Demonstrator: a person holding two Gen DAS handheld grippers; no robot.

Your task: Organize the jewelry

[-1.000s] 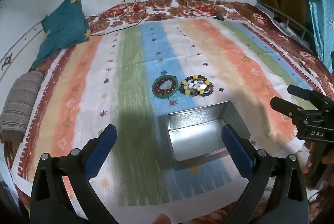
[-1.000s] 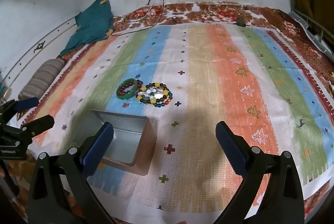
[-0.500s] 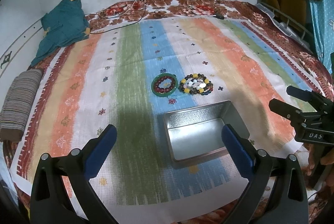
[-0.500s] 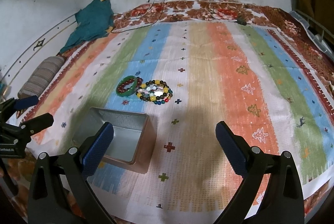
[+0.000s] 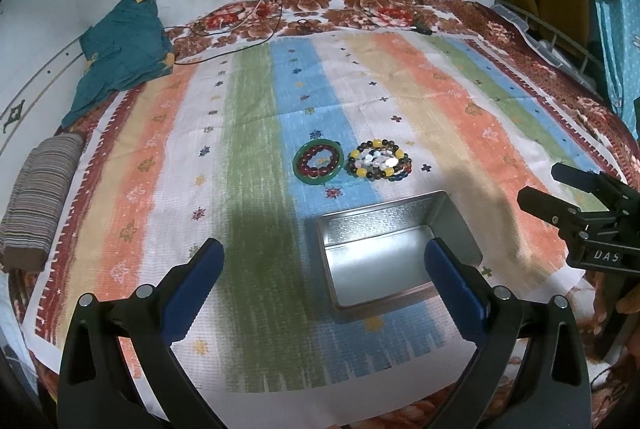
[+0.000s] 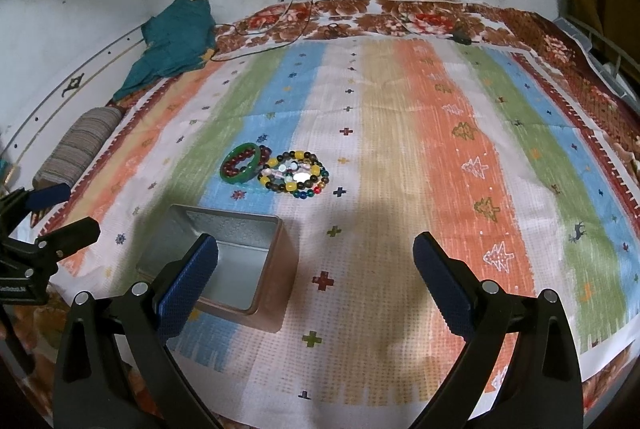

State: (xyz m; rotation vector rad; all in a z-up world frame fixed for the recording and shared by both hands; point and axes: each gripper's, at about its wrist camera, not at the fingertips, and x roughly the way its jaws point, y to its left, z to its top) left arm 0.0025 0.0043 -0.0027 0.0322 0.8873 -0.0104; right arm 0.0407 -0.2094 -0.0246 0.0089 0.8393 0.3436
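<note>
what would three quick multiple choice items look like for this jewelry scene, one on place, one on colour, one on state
1. Where do the bracelets lie?
A. inside the tin
B. on the striped cloth beyond the tin
C. on the folded teal cloth

2. What colour is the bangle around the dark red bead bracelet?
A. green
B. white
C. pink

3. What state is the left gripper in?
A. shut on a bracelet
B. shut on the tin
C. open, holding nothing

Answers:
1 B, the bead bracelets rest on the striped cloth, past the tin.
2 A, the bangle is green.
3 C, the left gripper shows its fingers spread with nothing between them.
</note>
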